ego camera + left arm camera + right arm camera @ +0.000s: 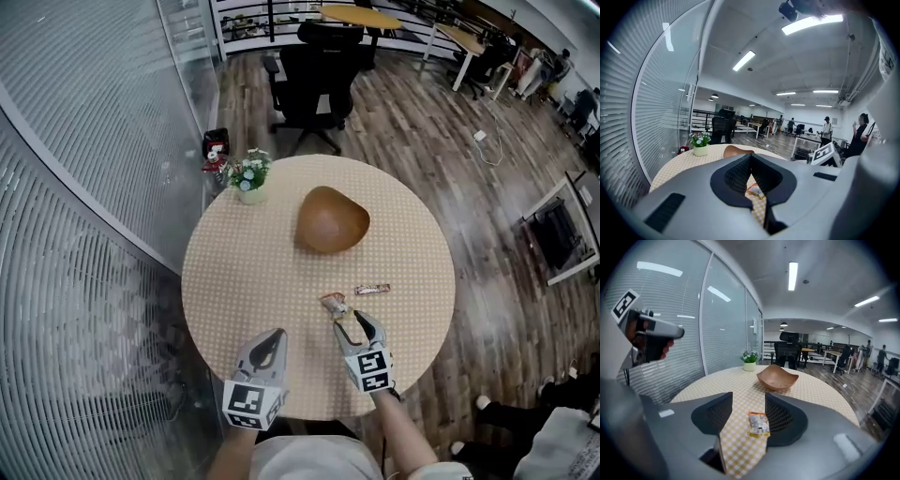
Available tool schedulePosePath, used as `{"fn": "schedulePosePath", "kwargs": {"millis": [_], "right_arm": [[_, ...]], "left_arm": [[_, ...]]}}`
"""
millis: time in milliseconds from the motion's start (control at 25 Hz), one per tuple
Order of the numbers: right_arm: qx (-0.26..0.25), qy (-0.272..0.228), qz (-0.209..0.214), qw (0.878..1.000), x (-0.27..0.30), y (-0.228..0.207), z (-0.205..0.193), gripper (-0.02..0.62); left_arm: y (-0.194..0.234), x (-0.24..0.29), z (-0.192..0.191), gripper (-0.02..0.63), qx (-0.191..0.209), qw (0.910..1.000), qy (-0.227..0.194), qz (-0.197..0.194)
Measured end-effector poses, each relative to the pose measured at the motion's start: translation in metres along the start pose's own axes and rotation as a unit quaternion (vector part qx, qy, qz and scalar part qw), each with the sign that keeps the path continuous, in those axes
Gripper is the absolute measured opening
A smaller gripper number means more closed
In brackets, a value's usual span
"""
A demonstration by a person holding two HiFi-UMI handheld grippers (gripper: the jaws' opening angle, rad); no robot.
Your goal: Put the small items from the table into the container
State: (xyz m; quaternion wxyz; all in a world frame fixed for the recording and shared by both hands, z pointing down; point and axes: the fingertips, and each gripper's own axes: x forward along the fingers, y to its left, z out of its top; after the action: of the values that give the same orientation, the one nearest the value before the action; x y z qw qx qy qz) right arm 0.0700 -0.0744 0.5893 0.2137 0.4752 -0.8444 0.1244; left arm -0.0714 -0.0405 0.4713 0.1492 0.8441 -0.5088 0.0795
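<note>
At the lower centre of the frame, the left gripper (269,345) and right gripper (351,322) are pale grey shells with dark ribbed pads (780,416), each carrying a black-and-white marker cube (372,368); the person wears a light grey top (309,461).

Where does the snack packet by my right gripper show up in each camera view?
Head view: snack packet lower centre, just ahead of the right gripper.
Left gripper view: packet low centre, seen beyond the jaws.
Right gripper view: packet low centre, between the open jaws.
Shared landmark: wooden bowl, beyond the packet.
</note>
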Motion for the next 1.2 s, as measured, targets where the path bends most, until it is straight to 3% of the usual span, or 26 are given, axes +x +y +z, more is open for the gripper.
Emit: {"fn": "schedulePosePath", "kwargs": {"millis": [200,600,760,800,840,1000,1200], "right_arm": [[-0.03,0.085,0.005,0.996,0.056,-0.015,-0.044,0.236],[-0.042,0.204,0.021,0.978,0.119,-0.023,-0.11,0.238],[-0.054,0.23,0.007,0.972,0.129,-0.029,-0.124,0.236],[-0.06,0.236,0.002,0.97,0.13,-0.032,-0.125,0.226],[-0.065,0.242,0.0,0.968,0.132,-0.033,-0.127,0.175],[-0.07,0.272,0.006,0.96,0.135,-0.029,-0.131,0.132],[-0.072,0.245,-0.002,0.967,0.125,-0.03,-0.114,0.087]], "left_arm": [[0.022,0.013,-0.005,0.006,0.001,0.9999,0.012,0.003],[0.054,0.018,-0.019,0.006,-0.01,0.9993,0.027,0.022],[0.064,0.014,-0.022,0.006,-0.013,0.9989,0.031,0.032],[0.067,0.013,-0.022,0.006,-0.013,0.9988,0.032,0.034],[0.069,0.013,-0.023,0.006,-0.014,0.9987,0.032,0.036],[0.073,0.013,-0.02,0.006,-0.016,0.9987,0.031,0.038],[0.074,0.013,-0.018,0.006,-0.017,0.9987,0.034,0.033]]}}
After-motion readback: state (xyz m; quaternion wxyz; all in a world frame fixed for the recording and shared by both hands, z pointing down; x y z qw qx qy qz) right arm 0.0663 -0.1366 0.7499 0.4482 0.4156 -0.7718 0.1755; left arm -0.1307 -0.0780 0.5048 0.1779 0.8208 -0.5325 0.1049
